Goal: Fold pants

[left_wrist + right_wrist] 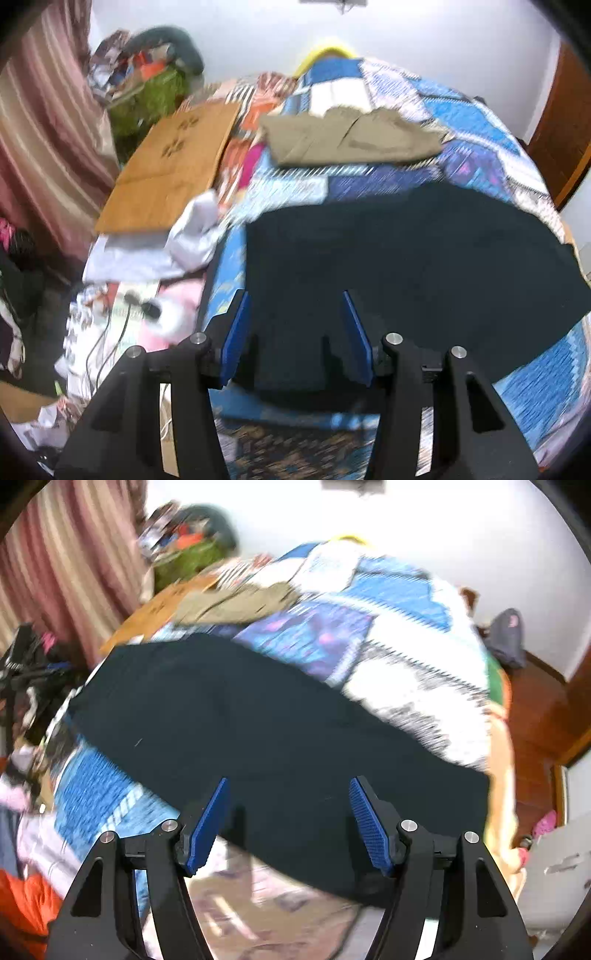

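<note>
Over the dark pants point(406, 266), left tool point(295, 295) and right tool point(290, 781) gape wide, gripping nothing.

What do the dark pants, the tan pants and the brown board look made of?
Dark pants: matte navy-black woven cloth, probably cotton; lies flat, no sheen.
Tan pants: khaki cloth, likely cotton twill; soft creases.
Board: corrugated cardboard by the look; flat, stiff, dull brown, a fold line. Blur leaves weave unclear.

Both wrist views close above shared dark pants point(406, 266) point(258, 720).
</note>
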`<action>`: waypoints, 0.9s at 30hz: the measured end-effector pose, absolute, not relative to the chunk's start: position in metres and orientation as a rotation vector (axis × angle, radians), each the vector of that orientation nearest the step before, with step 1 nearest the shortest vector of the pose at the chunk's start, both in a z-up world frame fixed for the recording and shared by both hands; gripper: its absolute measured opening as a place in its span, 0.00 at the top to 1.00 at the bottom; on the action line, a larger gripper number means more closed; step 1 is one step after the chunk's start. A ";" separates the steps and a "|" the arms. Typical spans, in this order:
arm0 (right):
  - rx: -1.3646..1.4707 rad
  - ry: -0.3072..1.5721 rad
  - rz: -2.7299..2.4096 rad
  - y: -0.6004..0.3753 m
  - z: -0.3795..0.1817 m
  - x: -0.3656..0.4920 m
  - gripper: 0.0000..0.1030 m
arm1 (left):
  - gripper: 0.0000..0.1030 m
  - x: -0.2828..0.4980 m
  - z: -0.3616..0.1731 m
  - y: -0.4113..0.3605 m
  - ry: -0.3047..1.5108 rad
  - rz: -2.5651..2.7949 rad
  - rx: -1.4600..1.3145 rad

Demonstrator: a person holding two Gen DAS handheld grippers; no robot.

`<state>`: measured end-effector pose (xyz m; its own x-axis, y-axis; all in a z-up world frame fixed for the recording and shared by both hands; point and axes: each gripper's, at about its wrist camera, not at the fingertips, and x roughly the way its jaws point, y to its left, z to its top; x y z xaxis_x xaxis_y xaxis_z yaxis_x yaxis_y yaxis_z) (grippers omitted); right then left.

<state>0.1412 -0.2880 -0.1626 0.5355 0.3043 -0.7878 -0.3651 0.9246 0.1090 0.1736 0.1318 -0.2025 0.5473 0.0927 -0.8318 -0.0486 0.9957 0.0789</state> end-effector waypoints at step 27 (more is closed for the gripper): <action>-0.020 1.078 0.258 -0.351 -0.240 0.215 0.64 | 0.47 0.289 -0.272 -0.120 1.102 -0.296 0.149</action>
